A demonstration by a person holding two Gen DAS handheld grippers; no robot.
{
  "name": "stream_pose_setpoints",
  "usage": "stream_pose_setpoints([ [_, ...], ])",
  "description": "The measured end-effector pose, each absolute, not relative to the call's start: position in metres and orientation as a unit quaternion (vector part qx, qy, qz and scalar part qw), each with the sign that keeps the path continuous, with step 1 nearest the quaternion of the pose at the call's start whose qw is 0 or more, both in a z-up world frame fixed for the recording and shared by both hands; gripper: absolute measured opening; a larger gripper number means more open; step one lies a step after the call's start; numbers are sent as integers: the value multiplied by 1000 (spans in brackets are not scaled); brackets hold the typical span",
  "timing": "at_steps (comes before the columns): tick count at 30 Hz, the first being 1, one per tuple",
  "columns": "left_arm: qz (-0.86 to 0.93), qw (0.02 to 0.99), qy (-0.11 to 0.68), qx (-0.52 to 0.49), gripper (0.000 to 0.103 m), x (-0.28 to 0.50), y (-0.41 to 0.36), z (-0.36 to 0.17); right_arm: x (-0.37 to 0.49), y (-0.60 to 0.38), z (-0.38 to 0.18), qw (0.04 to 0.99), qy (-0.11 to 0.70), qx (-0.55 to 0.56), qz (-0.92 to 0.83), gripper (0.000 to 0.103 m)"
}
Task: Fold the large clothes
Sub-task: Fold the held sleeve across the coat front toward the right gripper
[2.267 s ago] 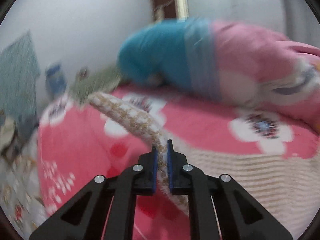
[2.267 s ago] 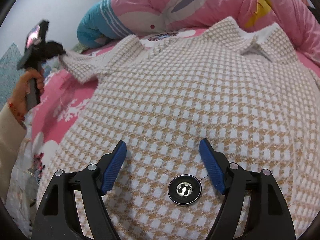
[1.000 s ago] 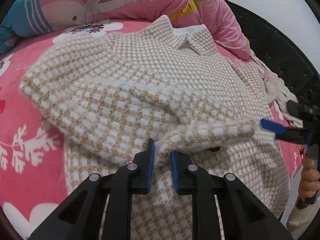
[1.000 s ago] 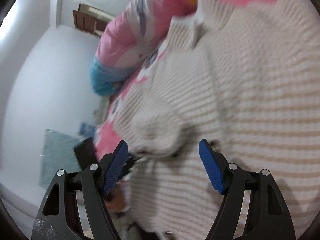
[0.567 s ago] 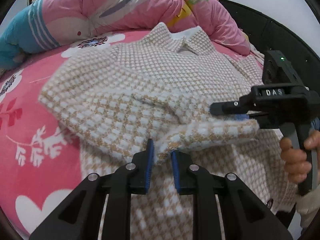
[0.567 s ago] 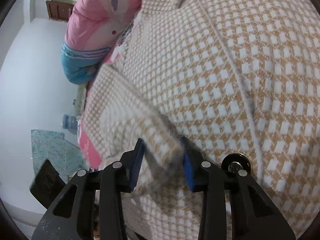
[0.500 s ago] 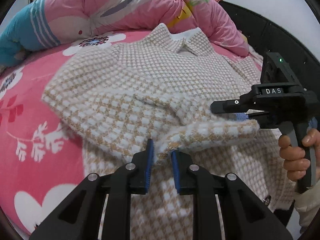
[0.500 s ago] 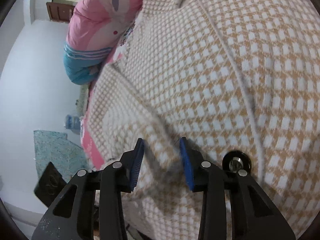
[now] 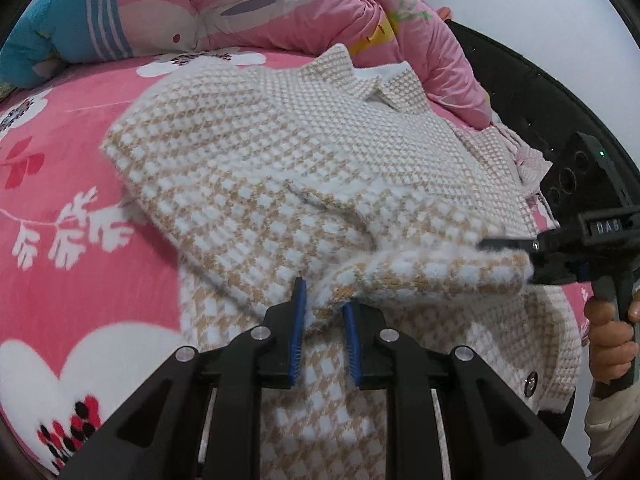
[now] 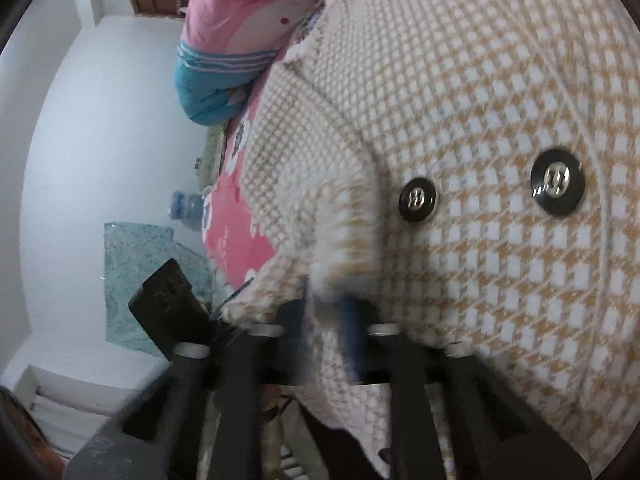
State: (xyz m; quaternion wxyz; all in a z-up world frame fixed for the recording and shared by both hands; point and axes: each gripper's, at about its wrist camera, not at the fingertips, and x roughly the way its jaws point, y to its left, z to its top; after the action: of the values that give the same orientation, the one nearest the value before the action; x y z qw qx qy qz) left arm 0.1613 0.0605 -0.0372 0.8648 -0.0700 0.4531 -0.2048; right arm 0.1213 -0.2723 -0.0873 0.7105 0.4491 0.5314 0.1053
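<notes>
Left gripper (image 9: pixel 323 322) pinching sleeve (image 9: pixel 420 276) near cuff, right gripper (image 10: pixel 326 328) clamped on cuff end, over jacket (image 9: pixel 280 168).

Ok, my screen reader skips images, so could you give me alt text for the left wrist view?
The left gripper pinches a folded sleeve of a tan-and-white checked coat lying on a pink floral bed. At right, the right gripper grips the sleeve's cuff; a pink quilt lies behind.

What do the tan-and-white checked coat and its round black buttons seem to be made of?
The tan-and-white checked coat looks like thick, fuzzy woven wool or a blend: its edges show soft nap. The round black buttons look like glossy plastic with shiny metal-like centres, though that is uncertain.
</notes>
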Motion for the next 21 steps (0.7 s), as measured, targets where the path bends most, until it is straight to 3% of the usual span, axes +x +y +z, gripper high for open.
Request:
stream_pose_setpoints([
  [4,-211,872,439,-56,21,150,60,-30,126,-272,-76,732,517,434,99,6],
  [6,-214,875,432,-46,28,146,58,-28,132,-275,-71,740,512,425,96,6],
  [7,-214,875,433,-44,39,146,58,-29,137,-274,-72,742,511,424,94,6],
  [8,-210,875,433,-45,83,144,58,-30,139,-275,-70,744,509,423,92,6],
  [9,-204,882,423,-48,98,142,59,-30,144,-275,-71,745,507,424,92,6],
  [15,-180,884,426,-71,98,142,70,-37,145,-288,-72,743,508,427,86,7],
  [18,-168,886,423,-84,98,140,79,-36,138,-301,-77,732,504,450,85,16],
  [20,-156,890,421,-80,98,137,83,-36,130,-306,-86,714,500,482,94,48],
  [21,-151,891,420,-79,98,136,85,-38,125,-307,-90,708,499,490,96,55],
])
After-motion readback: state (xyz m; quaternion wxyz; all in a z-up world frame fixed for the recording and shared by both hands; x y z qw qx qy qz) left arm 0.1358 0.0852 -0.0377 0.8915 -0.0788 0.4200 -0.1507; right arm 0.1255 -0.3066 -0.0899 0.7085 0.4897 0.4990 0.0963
